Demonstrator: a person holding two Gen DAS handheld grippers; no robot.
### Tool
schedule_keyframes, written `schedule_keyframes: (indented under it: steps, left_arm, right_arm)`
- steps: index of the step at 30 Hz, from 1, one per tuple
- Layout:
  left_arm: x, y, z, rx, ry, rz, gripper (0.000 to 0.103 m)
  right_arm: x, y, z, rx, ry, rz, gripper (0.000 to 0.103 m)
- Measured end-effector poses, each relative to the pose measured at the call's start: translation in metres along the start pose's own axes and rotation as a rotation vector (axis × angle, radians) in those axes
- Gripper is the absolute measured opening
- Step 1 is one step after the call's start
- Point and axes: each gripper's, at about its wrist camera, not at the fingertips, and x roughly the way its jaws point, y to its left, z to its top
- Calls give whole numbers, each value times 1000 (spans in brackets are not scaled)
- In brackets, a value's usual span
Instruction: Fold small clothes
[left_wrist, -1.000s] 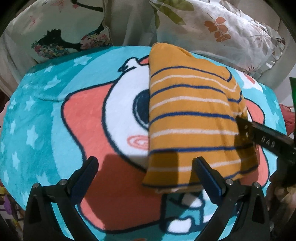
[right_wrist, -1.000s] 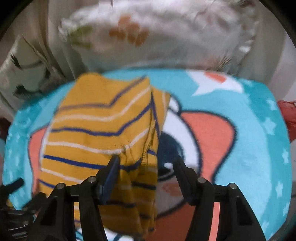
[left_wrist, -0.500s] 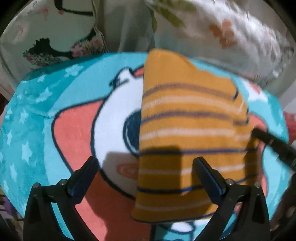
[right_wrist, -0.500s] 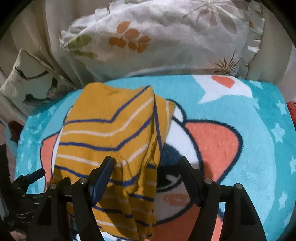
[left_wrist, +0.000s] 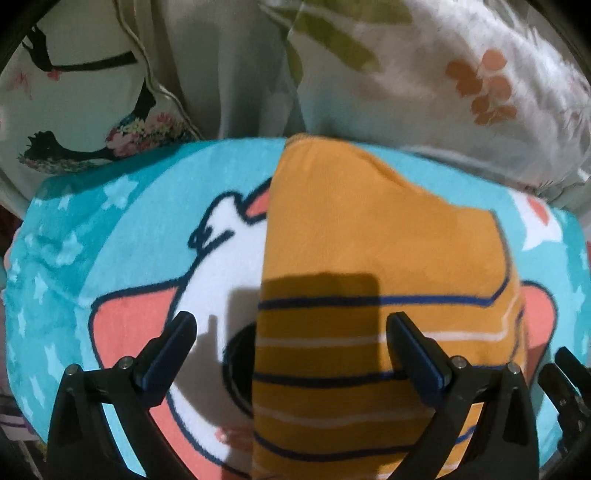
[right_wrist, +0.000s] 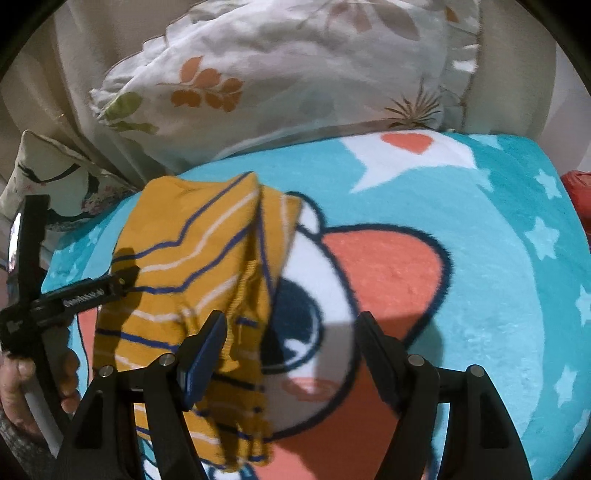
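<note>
fingers (right_wrist: 207, 343): spread, empty | shirt (right_wrist: 177, 273) on blanket (right_wrist: 498, 295) | pillows (right_wrist: 295, 74) behind

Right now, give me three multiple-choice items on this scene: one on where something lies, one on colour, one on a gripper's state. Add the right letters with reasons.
1. Where does the striped garment lie?
A. On the cartoon blanket
B. On the floral pillow
C. Hanging from a gripper

2. What colour is the garment's main cloth?
A. Red
B. Mustard yellow
C. Green

3. How do the right gripper jaws stand?
A. Clamped on the garment
B. Shut with nothing between them
C. Apart, pressing on nothing

Key: 1 A, the garment rests flat on the turquoise blanket, in front of the pillow. 2 B, the cloth is mustard yellow with navy and white stripes. 3 C, the right wrist view shows both fingers spread wide, with the garment's edge lying below, ungripped.
</note>
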Motion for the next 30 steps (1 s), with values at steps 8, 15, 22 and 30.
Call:
schedule_keyframes:
  steps: [8, 15, 22, 30]
  left_arm:
    - [-16, 13, -22, -17, 13, -26, 103]
    - [-24, 33, -50, -27, 10, 11, 103]
    - [-17, 29, -69, -8, -8, 19, 103]
    - [-27, 35, -72, -34, -10, -18, 103]
  right_arm:
    - [28, 29, 47, -71, -5, 24, 75]
    - [80, 39, 60, -95, 96, -61, 75]
    - [37, 70, 38, -168, 0, -45, 75]
    - [42, 51, 30, -110, 36, -67, 77]
